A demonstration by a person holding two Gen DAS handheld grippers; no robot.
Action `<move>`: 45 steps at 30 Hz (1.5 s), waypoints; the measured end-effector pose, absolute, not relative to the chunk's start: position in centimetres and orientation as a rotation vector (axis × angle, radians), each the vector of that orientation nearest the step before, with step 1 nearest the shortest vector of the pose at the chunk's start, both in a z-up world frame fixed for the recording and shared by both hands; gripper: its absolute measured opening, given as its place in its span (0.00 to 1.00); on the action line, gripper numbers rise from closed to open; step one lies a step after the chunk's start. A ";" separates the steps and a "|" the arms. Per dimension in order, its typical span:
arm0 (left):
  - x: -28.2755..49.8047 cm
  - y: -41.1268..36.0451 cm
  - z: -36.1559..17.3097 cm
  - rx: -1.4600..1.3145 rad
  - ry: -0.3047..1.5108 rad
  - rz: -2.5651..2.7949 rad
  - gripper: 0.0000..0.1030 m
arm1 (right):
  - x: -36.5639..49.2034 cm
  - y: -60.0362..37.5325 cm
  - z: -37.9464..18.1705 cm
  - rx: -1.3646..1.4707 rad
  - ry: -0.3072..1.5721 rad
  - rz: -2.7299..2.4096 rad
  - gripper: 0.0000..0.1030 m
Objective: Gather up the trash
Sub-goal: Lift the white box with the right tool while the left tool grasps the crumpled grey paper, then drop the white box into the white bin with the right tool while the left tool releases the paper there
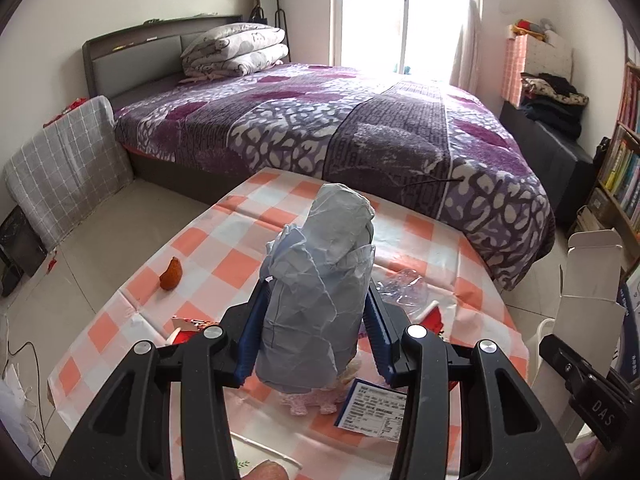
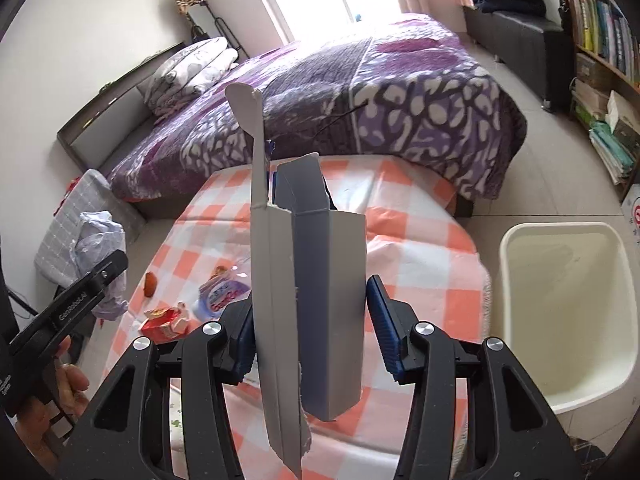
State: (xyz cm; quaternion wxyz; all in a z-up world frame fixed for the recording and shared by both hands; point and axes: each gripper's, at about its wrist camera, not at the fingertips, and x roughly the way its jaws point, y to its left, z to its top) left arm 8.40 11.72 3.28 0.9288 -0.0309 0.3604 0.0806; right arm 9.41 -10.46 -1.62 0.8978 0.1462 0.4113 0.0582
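My left gripper (image 1: 314,312) is shut on a crumpled pale blue paper wad (image 1: 320,292) and holds it above the orange-and-white checked table (image 1: 224,264). My right gripper (image 2: 310,316) is shut on a torn grey cardboard box (image 2: 316,300), held upright over the table (image 2: 424,240). The box also shows at the right edge of the left wrist view (image 1: 592,304). On the table lie an orange peel (image 1: 171,274), a red wrapper (image 1: 188,332), clear plastic (image 1: 400,286) and a printed label (image 1: 374,408). A white bin (image 2: 568,320) stands to the right of the table.
A bed with a purple patterned cover (image 1: 340,120) stands right behind the table. A bookshelf (image 2: 600,40) and a dark bench with clothes (image 1: 552,120) line the right wall. A red carton (image 2: 162,322) and a purple packet (image 2: 222,294) lie on the table's left part.
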 end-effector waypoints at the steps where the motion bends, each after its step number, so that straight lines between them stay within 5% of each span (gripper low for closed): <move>1: 8.4 11.0 3.2 -0.055 0.732 0.154 0.45 | 9.4 -11.4 -1.6 0.303 0.845 0.093 0.46; 16: 7.4 0.7 1.3 0.094 0.716 -0.002 0.45 | 7.2 -23.7 -2.2 0.385 0.870 -0.261 0.47; 23: 6.6 -4.0 0.7 0.158 0.726 -0.075 0.45 | 6.2 -26.7 -1.8 0.405 0.854 -0.370 0.73; 45: 6.8 -13.3 -2.2 0.014 0.889 -0.245 0.47 | 4.4 -34.4 -1.4 0.582 0.821 -0.498 0.83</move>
